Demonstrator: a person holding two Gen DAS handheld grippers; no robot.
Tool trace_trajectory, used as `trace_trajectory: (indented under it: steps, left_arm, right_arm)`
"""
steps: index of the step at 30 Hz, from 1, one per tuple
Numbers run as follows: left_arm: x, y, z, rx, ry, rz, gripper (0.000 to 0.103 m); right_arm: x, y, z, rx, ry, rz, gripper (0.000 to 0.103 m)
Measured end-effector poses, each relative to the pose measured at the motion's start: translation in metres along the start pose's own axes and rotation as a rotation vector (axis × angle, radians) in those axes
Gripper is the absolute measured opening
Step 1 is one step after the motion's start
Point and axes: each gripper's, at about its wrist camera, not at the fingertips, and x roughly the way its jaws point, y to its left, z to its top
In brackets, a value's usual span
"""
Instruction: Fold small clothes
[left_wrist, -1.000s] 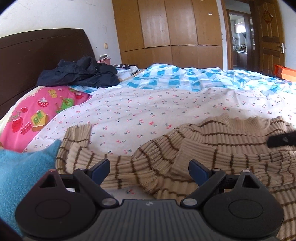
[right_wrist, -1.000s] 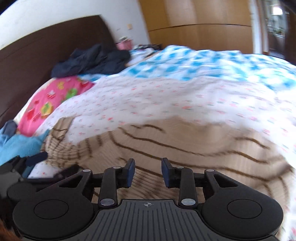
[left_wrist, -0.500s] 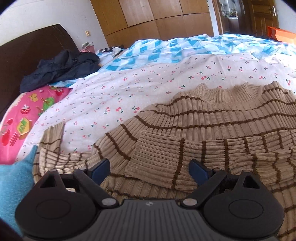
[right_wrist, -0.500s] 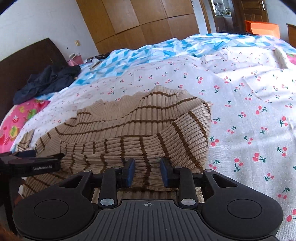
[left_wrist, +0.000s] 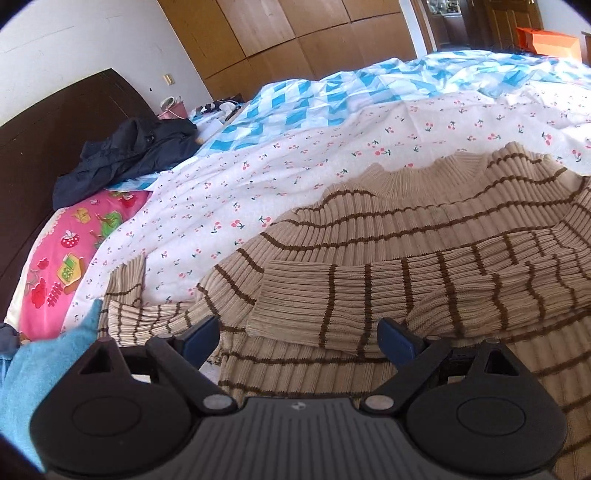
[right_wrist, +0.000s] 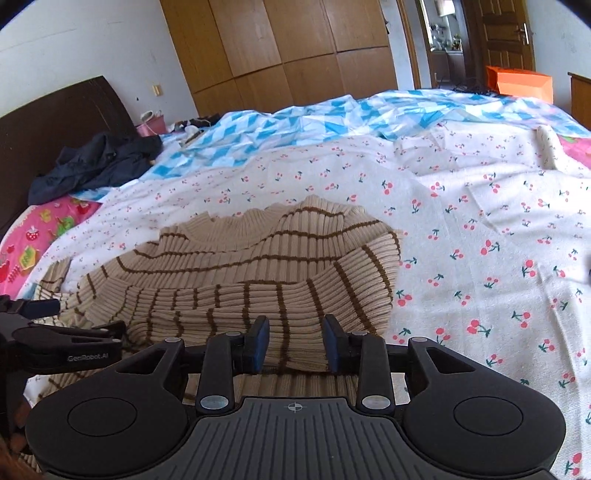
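A beige sweater with brown stripes (left_wrist: 424, 236) lies on the cherry-print sheet (left_wrist: 258, 177). Its right sleeve is folded across the chest, the cuff (left_wrist: 295, 295) lying in the left wrist view. The left sleeve (left_wrist: 125, 302) lies stretched out to the left. My left gripper (left_wrist: 299, 338) is wide open just above the sweater's lower part, holding nothing. In the right wrist view the sweater (right_wrist: 240, 280) shows with its right side folded over. My right gripper (right_wrist: 295, 345) is partly open and empty above the fold's near edge. The left gripper's body (right_wrist: 55, 343) shows at the left.
A blue cloth (left_wrist: 40, 365) lies at the near left. A pink pillow (left_wrist: 66, 258), dark clothes (left_wrist: 125, 155) and the brown headboard (left_wrist: 40, 122) are at the left. A blue-and-white quilt (right_wrist: 332, 114) covers the far side. An orange bag (right_wrist: 521, 83) stands far right.
The right gripper has let go of the sleeve, which now lies folded across the chest, and pulled back to the right. The left gripper has tilted and shifted toward the sweater.
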Motion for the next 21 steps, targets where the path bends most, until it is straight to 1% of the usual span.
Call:
trace_trajectory:
  steps: [5, 7, 11, 21]
  left_arm:
    - [-0.01, -0.001, -0.009, 0.003, 0.008, -0.01, 0.097]
    - [-0.012, -0.004, -0.013, 0.011, 0.008, -0.013, 0.097]
    - [-0.016, -0.009, -0.018, 0.018, 0.01, -0.016, 0.097]
    - [-0.021, -0.015, -0.015, 0.011, -0.002, -0.023, 0.097]
  right_arm:
    - [-0.003, 0.0, 0.001, -0.006, -0.011, -0.011, 0.032]
    - [-0.004, 0.0, 0.0, -0.02, -0.021, -0.026, 0.037]
    - [-0.005, 0.005, -0.001, -0.069, -0.039, -0.065, 0.038]
    - [-0.003, 0.01, -0.005, -0.103, -0.035, -0.057, 0.038]
